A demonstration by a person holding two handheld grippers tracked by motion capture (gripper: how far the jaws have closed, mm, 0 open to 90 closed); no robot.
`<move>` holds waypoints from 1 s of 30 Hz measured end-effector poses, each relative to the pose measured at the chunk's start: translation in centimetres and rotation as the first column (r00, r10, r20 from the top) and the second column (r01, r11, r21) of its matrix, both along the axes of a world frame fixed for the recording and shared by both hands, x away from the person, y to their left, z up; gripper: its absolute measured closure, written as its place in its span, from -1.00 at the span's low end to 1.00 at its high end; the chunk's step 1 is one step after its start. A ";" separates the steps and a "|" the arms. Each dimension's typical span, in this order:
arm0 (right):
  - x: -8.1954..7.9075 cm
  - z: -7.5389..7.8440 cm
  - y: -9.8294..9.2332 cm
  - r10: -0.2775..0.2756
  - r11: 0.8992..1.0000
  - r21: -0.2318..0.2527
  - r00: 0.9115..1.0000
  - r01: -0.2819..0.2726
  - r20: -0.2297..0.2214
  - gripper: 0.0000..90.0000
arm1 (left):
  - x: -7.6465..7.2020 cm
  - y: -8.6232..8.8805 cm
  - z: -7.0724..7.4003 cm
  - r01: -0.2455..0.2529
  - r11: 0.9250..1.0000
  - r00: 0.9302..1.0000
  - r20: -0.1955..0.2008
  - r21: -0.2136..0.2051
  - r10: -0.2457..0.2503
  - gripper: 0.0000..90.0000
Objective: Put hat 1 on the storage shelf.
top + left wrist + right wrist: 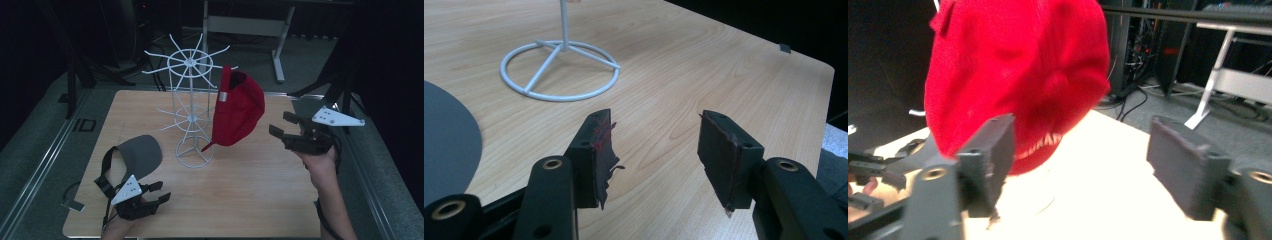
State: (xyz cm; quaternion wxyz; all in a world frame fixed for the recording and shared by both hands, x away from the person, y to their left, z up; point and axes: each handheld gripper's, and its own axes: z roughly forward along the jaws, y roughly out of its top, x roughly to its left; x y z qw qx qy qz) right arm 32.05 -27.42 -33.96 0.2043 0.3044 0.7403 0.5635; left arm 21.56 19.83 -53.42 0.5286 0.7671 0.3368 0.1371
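Note:
A red cap [237,107] hangs from an arm of the white wire rack [189,61], which stands mid-table on its ring base [559,70]. In the right gripper view the red cap [1018,65] hangs straight ahead. My right gripper [282,125] hovers just right of it, open [1083,150], with nothing between its jaws. A grey cap [140,155] with a black strap lies on the table at the left, and its brim [446,140] is at the left edge of the left gripper view. My left gripper [160,192] rests low near the front edge beside it, open [656,150] and holding nothing.
The wooden table [240,200] has bare room in front of and to the right of the rack. Metal rails [55,145] border its sides. A white desk leg [277,50] and dark stands sit on the floor behind. A small grey tag [75,205] lies off the front-left corner.

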 end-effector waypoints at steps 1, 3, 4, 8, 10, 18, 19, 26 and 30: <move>-0.1 -0.6 -0.4 0.009 1.000 0.003 1.000 -0.009 -0.015 -0.61 | 0.0 0.0 0.0 0.000 1.000 1.000 0.000 0.000 0.000 0.07; -0.3 -1.6 -0.9 -0.007 1.000 0.012 0.999 0.007 -0.034 -0.66 | 0.0 0.0 0.0 -0.007 1.000 1.000 0.001 0.009 0.007 0.02; -0.5 -2.3 -1.3 -0.023 1.000 0.013 0.998 0.024 -0.053 -0.69 | 0.0 0.1 -0.1 -0.011 1.000 1.000 -0.007 0.018 0.011 0.01; -1.1 -4.4 -2.3 -0.107 0.994 -0.010 0.992 0.106 -0.069 -0.62 | -0.1 0.2 -0.1 -0.030 0.999 0.999 -0.009 0.025 0.031 -0.09; -1.4 -5.3 -2.7 -0.134 0.991 -0.023 0.989 0.133 -0.066 -0.50 | -0.2 0.3 0.0 -0.040 0.999 0.999 -0.006 0.031 0.041 -0.11; -1.7 -9.5 -4.2 -0.210 0.976 -0.074 0.974 0.204 -0.089 -0.61 | -0.4 0.6 -0.2 -0.043 0.998 0.999 -0.014 0.043 0.043 -0.11; -1.8 -10.0 -4.3 -0.217 0.974 -0.079 0.973 0.211 -0.079 -0.63 | -0.4 0.6 -0.2 -0.044 0.998 0.999 -0.015 0.042 0.045 -0.11; -2.0 -13.2 -5.5 -0.258 0.963 -0.113 0.959 0.245 -0.119 -0.71 | -0.5 0.9 -0.4 -0.045 0.998 0.999 -0.017 0.044 0.046 -0.11; -2.1 -14.5 -6.1 -0.272 0.958 -0.125 0.954 0.257 -0.126 -0.72 | -0.5 1.0 -0.4 -0.048 0.998 0.999 -0.020 0.049 0.049 -0.11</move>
